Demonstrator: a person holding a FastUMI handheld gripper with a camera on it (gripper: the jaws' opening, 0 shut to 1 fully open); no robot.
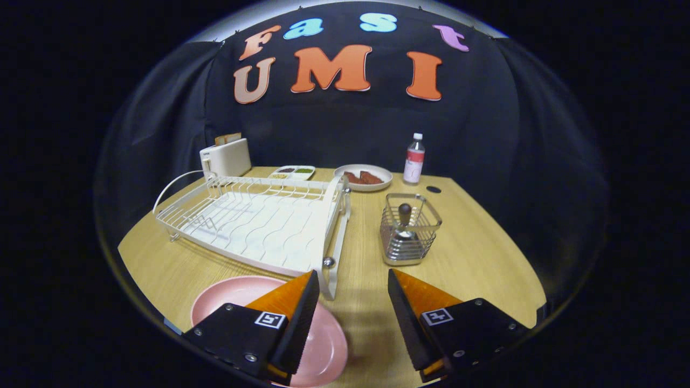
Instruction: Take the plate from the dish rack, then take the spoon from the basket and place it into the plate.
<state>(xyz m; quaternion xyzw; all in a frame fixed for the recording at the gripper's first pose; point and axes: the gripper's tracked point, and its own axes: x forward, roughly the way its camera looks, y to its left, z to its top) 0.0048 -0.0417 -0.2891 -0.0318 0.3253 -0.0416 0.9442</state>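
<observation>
Table (474,253) has bare wood ahead of the tongs (351,285), which are released, gripping nothing. Dish rack (259,221) sits empty, its near corner just ahead of the left finger. Pink plate (237,296) lies flat under that finger, near table edge. Basket (409,229) beyond right finger, spoon (404,215) upright inside.

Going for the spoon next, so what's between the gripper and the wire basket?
In the gripper view, only bare wooden table lies between the open gripper and the wire basket holding the spoon.
</observation>
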